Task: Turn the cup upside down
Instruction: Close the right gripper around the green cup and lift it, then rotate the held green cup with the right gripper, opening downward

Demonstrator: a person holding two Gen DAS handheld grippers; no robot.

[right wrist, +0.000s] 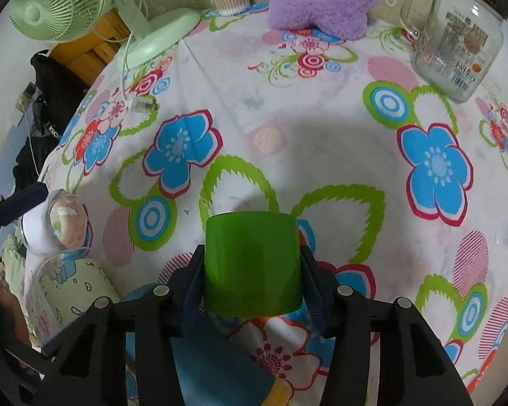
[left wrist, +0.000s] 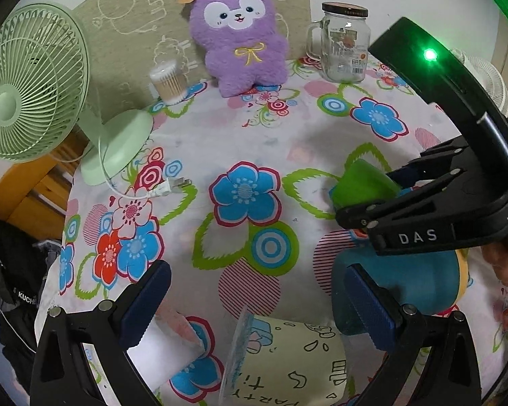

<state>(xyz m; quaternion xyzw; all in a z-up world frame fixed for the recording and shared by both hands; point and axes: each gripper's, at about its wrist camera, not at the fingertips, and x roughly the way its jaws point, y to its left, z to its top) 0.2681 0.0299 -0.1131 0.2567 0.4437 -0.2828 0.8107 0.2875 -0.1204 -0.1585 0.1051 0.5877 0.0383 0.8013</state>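
Observation:
A green cup (right wrist: pixel 252 264) is clamped between the two fingers of my right gripper (right wrist: pixel 252 277), held just above the flowered tablecloth; its closed flat end points away from the camera. In the left wrist view the same cup (left wrist: pixel 362 182) shows at the right inside the right gripper (left wrist: pixel 389 186). My left gripper (left wrist: pixel 254 304) is open and empty, its fingers either side of a clear glass with a cream printed sleeve (left wrist: pixel 294 355) lying on the cloth.
A green desk fan (left wrist: pixel 34 84) with its plug cord (left wrist: pixel 166 187) stands at the left. A purple plush (left wrist: pixel 240 34), a cotton-swab tub (left wrist: pixel 167 83) and a glass jar mug (left wrist: pixel 345 42) line the back. A blue cup-like object (left wrist: pixel 406 287) lies near my left gripper's right finger.

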